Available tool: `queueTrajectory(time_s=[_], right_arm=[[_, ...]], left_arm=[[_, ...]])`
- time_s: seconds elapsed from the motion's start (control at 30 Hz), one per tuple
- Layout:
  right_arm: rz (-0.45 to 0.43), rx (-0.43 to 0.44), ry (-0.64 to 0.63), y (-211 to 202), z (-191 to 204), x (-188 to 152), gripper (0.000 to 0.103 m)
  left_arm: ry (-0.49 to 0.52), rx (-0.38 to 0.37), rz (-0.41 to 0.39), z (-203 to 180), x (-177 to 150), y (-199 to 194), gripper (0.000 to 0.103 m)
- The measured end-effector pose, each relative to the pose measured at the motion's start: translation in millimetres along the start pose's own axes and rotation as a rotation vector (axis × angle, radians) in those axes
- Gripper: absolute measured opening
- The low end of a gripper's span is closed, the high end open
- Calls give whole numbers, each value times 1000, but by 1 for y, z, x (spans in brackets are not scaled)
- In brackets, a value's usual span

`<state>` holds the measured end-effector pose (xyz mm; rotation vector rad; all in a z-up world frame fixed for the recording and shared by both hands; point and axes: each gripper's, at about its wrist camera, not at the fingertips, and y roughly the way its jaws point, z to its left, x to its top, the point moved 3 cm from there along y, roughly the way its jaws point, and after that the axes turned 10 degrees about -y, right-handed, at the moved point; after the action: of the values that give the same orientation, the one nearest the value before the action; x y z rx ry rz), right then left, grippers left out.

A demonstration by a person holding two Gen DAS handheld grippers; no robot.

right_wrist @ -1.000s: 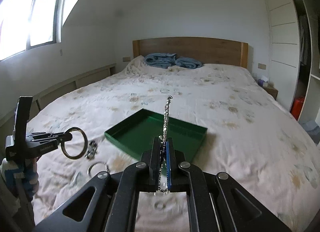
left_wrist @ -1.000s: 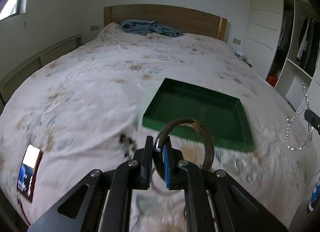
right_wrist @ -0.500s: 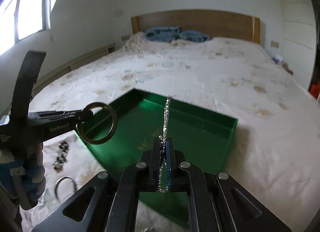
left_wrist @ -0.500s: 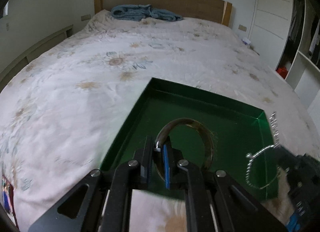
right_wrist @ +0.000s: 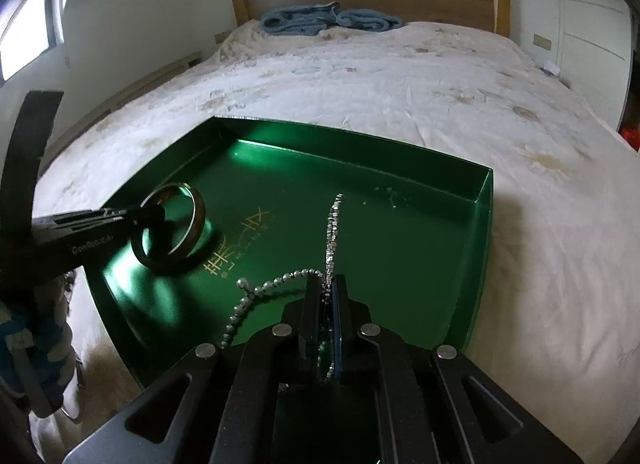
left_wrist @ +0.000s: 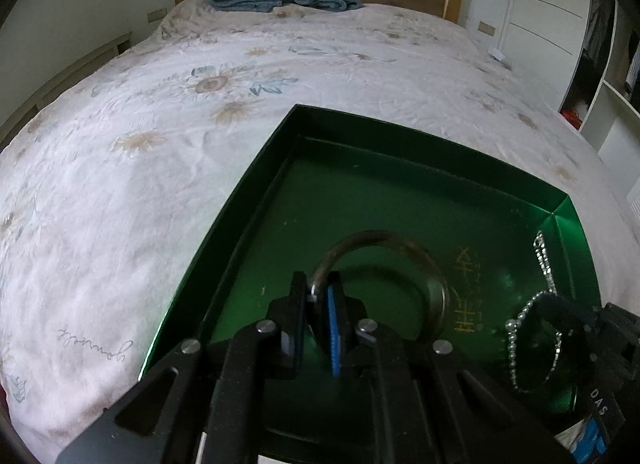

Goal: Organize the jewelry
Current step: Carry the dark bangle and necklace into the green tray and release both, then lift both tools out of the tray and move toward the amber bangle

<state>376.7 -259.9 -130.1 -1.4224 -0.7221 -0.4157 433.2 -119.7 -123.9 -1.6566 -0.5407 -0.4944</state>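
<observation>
Since a second ago both grippers have come down from above the bed over the green tray (right_wrist: 478, 224). The left gripper (left_wrist: 320, 296) grasps a bangle (left_wrist: 436, 288) low over the tray's left floor; the right gripper (right_wrist: 327, 288) pinches a beaded chain (right_wrist: 276, 282), trailing near the tray's near middle. The tray's far right floor lies bare, its low walls all round.
</observation>
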Motion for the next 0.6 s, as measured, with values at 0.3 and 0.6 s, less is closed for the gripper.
queueTrajectory(time_s=[0.3,0.6], right_arm=[[25,-5,-53,1,9,3,26],[-10,-34,-44,-27,9,4,49]], left_arm=[[10,-3,-2,-2,-1,-4,22],[44,-8,-78,-7,2,-40,34]])
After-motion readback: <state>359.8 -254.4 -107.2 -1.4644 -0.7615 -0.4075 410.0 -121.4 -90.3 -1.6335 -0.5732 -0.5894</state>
